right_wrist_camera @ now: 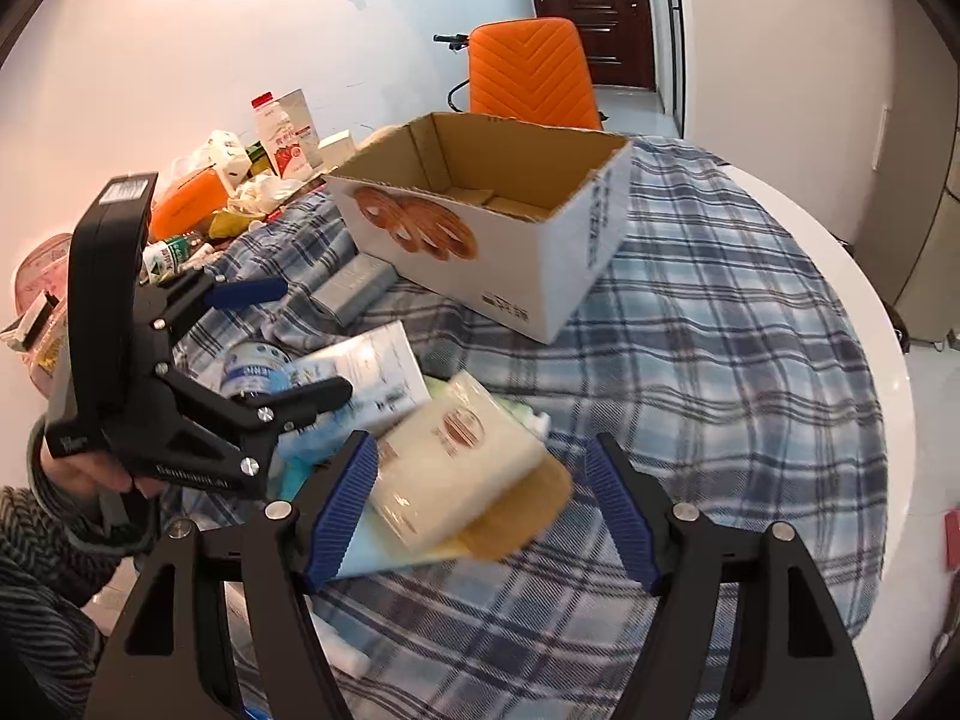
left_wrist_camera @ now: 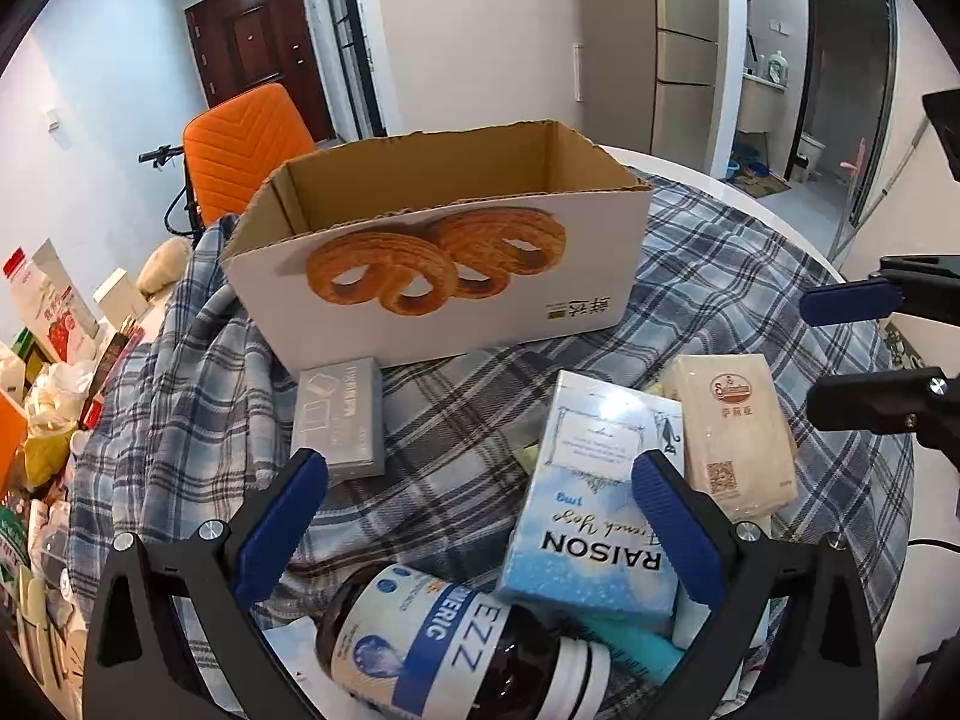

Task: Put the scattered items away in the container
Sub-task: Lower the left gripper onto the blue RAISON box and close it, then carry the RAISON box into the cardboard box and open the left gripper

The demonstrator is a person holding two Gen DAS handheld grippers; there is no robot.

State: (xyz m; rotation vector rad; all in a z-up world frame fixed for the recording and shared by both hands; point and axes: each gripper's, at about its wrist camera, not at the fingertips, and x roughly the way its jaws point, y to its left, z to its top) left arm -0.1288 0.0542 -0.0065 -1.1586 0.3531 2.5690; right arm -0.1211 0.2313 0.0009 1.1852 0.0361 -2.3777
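Observation:
An open cardboard box [left_wrist_camera: 432,276] printed with pastries stands on the plaid cloth [left_wrist_camera: 198,396], also in the right wrist view [right_wrist_camera: 540,264]. In front of it lie a grey carton [left_wrist_camera: 339,414], a blue RAISON carton [left_wrist_camera: 594,492], a beige tissue pack [left_wrist_camera: 738,426] and a brown bottle [left_wrist_camera: 456,654] on its side. My left gripper [left_wrist_camera: 480,534] hangs open over the bottle and the blue carton, holding nothing. My right gripper [right_wrist_camera: 480,510] is open, and the tissue pack [right_wrist_camera: 456,456] lies between and just ahead of its blue pads, which stand apart from it.
A heap of cartons, bags and bottles [right_wrist_camera: 240,180] crowds the table's left side. An orange chair [right_wrist_camera: 531,75] stands behind the box. The round white table edge [right_wrist_camera: 894,396] curves past on the right. A person's sleeve [right_wrist_camera: 42,576] is at lower left.

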